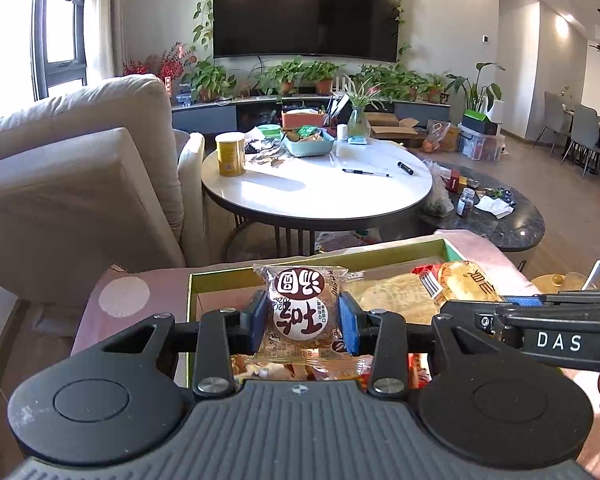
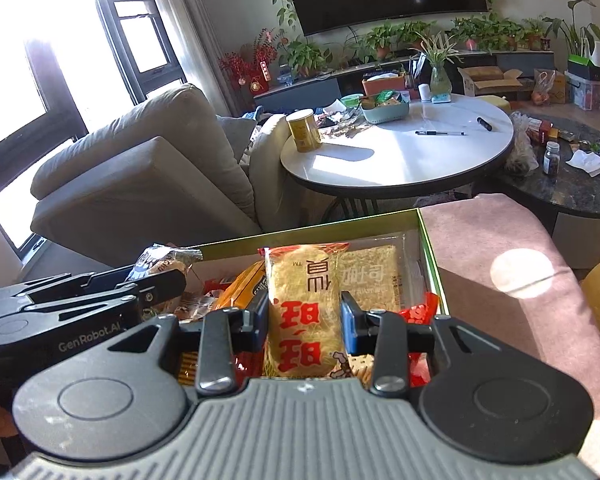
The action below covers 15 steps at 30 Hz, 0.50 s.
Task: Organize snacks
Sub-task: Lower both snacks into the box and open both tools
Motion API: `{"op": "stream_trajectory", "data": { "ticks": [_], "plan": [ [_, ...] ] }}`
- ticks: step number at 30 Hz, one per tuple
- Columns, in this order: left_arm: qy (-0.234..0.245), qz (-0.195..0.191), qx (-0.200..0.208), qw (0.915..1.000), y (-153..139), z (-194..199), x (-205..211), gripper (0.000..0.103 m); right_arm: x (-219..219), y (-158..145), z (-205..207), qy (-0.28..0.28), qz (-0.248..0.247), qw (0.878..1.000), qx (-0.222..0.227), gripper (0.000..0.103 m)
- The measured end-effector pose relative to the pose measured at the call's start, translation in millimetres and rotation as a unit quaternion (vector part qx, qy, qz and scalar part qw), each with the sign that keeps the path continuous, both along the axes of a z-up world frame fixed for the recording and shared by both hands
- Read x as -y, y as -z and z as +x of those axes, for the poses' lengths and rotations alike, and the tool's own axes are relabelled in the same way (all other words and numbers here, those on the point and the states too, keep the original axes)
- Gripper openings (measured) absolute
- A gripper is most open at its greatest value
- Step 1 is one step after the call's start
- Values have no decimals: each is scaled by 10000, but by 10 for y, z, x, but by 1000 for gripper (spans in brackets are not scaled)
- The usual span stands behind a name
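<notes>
While both grippers hang over an open box of snacks, this is how the sorting stands.

Setting: a living room; the green-rimmed box (image 1: 380,251) rests on a pink cushioned surface (image 2: 480,240), with a white round table (image 1: 316,192) beyond it.

Left gripper (image 1: 303,322): its blue pads are pressed against both sides of a round pastry packet (image 1: 302,312), clear wrapper with brown and white labels, held upright above the near part of the box.

Right gripper (image 2: 305,322): its jaws are clamped on a tall yellow noodle-snack packet (image 2: 304,312) with red characters, held upright over the box.

Box contents: several packets already lie inside, among them a pale flat packet (image 2: 370,276) at the far right, an orange packet (image 2: 244,288) to the left, and red wrappers near the front. They overlap loosely, not in neat rows.

Done so far: as far as can be judged, most snacks are gathered in the box.

Left to do: both held packets need a place, set down or moved elsewhere; which is intended cannot be told.

Unclear: whether other snacks remain outside the box. A green basket (image 1: 309,145) on the table holds small items too distant to identify.
</notes>
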<state>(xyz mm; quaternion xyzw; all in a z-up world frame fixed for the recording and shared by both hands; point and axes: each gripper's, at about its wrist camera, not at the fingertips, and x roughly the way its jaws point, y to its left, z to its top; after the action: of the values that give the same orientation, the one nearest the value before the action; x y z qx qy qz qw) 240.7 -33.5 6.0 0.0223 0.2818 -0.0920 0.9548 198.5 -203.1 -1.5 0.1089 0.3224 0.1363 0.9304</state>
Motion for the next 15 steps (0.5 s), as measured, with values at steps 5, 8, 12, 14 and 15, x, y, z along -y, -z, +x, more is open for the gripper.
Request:
{"op": "stream_trajectory", "data": {
  "ticks": [5, 8, 12, 14, 15],
  "plan": [
    [-22, -2, -66, 10000, 82, 134, -12, 35, -26, 63, 105, 36, 20, 10000, -90, 64],
    [-96, -39, -63, 9999, 146, 191, -16, 38, -23, 95, 148, 169, 117, 9998, -81, 65],
    [-99, -96, 1, 9999, 179, 165, -41, 52, 2, 93, 127, 214, 178, 9996, -93, 65],
    [-111, -31, 46, 9999, 177, 122, -36, 52, -5, 75, 120, 226, 140, 9996, -68, 65],
    [-113, -6, 79, 9999, 172, 89, -37, 53, -5, 67, 104, 238, 108, 9996, -59, 65]
  ]
}}
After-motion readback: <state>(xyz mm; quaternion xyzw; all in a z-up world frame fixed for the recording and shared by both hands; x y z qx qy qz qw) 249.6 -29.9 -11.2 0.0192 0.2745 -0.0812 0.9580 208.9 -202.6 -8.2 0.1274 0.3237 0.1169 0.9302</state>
